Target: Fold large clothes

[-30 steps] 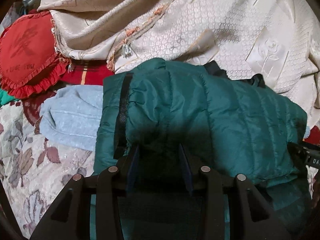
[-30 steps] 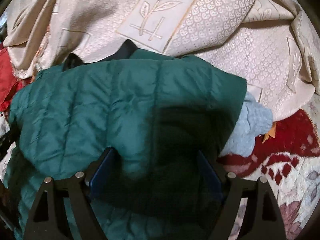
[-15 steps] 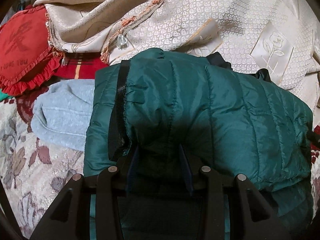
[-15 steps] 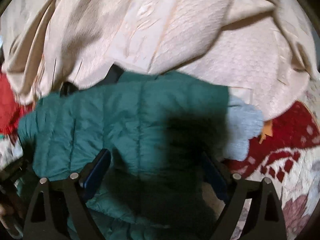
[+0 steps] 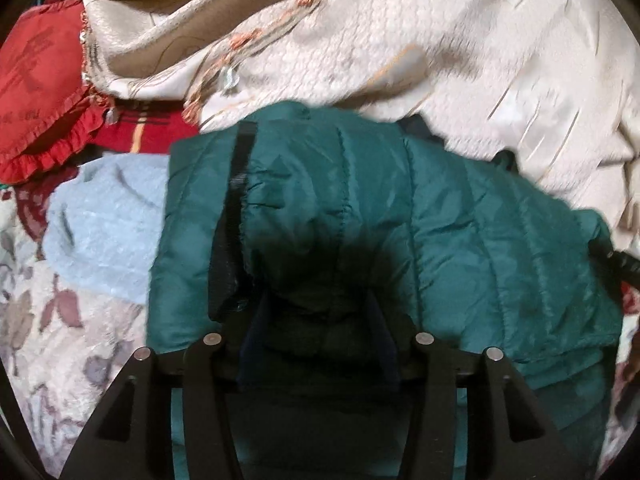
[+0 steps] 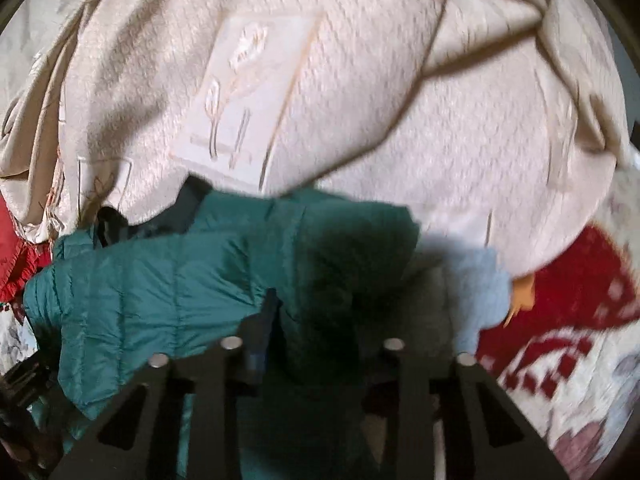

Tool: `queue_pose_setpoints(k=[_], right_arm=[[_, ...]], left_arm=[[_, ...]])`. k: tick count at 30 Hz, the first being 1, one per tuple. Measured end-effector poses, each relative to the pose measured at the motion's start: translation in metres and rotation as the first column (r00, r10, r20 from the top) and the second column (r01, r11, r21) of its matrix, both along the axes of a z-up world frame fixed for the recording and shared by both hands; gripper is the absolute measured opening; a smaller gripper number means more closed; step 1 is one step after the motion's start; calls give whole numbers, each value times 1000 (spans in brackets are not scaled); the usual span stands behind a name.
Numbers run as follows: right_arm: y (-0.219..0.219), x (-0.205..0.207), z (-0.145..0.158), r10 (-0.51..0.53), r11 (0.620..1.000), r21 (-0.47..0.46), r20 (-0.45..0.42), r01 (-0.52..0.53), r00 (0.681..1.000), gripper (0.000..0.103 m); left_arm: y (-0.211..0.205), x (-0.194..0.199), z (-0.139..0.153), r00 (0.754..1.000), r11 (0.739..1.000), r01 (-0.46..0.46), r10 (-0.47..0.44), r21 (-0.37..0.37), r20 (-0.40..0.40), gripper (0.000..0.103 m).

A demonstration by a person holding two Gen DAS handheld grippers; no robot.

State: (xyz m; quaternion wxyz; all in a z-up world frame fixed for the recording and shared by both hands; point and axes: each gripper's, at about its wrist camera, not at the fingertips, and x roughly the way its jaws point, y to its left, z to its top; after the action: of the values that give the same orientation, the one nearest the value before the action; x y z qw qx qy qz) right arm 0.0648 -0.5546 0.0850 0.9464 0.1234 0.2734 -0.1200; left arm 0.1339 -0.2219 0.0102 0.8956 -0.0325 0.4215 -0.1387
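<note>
A dark green quilted puffer jacket (image 5: 460, 240) lies folded on the bed, with a black zipper band (image 5: 232, 216) down its left side. My left gripper (image 5: 320, 320) is shut on a bunch of the jacket's near edge. In the right wrist view the jacket (image 6: 160, 292) fills the lower left. My right gripper (image 6: 316, 332) has narrowed onto the jacket's right end and is shut on its fabric. The right finger is hidden in shadow.
A cream embossed bedspread (image 5: 440, 52) is heaped behind the jacket and also shows in the right wrist view (image 6: 360, 100). A pale blue garment (image 5: 104, 224) lies under the jacket's left side. A red frilled cushion (image 5: 40, 92) sits far left. The floral cover (image 6: 580, 380) lies below.
My right gripper has closed from wide open onto the jacket's right end and pulled back. The left gripper keeps its hold and has moved slightly forward.
</note>
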Motion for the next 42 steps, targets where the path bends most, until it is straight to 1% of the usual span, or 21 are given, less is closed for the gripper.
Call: queue_pose_setpoints(k=[1,4,7,8,9,10,11,12,14,16,19,21,24,27,30,32,35,39,42], right_arm=[[-2,0,3,-9,1000,-9,5,9,1000,26],[-12,7,-2,-23,1000,7,-10,24,1000,26],[-9,10,-13,-16,999,-37,-21,16,1000,27],[-8,9,-13,-18,999,-44,-19,17,1000,30],[-9,6,-13,-21,999,-42,-22,21,1000,39],[-11,4,-12,-27,999,-33,-31,26,999,44],[-12,1,-10,-38,999,-21,-43,37,998,53],[-13,-4,-7,-41,999,-7,-43,40,998,57],[-11,-17,0,-25,1000,4,-21,26,999,58],[1,-34,10,3,1000,-27,6,-2,1000,59],[26,-53,19,94,994,-58,39,-91,995,67],[45,-55,18,168,983,-84,26,-165,986,68],[69,-41,7,214,967,-135,-17,-214,977,68],[81,-21,-14,211,961,-166,-83,-222,974,68],[82,-8,-29,185,958,-203,-106,-204,977,69],[79,-3,-34,178,962,-190,-109,-196,978,70],[75,-8,-28,169,968,-164,-122,-188,978,70],[69,-32,-14,166,979,-108,-94,-176,982,70],[58,-53,-12,137,985,-92,-81,-145,987,70]], left_arm=[[-5,2,0,1000,1000,5,-5,1,4,31],[-19,3,-15,1000,998,19,-19,61,-2,31],[-22,1,-17,1000,996,20,-21,83,12,31],[-22,1,-18,1000,997,20,-21,80,7,31],[-20,1,-17,1000,997,19,-19,74,-2,32],[-19,1,-17,1000,997,19,-19,71,-5,32],[-18,0,-17,1000,997,19,-19,71,-7,32],[-17,-1,-17,1000,997,19,-19,73,-7,32],[-16,-4,-16,1000,997,16,-16,79,-1,32],[-17,-6,-17,1000,996,12,-13,85,3,32],[-19,-8,-17,1000,996,10,-10,93,6,32],[-19,-9,-16,1000,995,9,-9,97,4,32],[-20,-10,-16,1000,995,9,-9,97,6,32],[-20,-10,-17,1000,995,10,-11,97,10,32],[-21,-9,-18,1000,994,13,-14,107,12,33],[-21,-8,-19,1000,994,15,-16,111,8,33],[-20,-6,-18,1000,994,18,-18,106,0,34],[-17,-10,-13,1000,995,14,-14,99,-1,34],[-12,-16,-8,1000,997,-3,3,77,2,34]])
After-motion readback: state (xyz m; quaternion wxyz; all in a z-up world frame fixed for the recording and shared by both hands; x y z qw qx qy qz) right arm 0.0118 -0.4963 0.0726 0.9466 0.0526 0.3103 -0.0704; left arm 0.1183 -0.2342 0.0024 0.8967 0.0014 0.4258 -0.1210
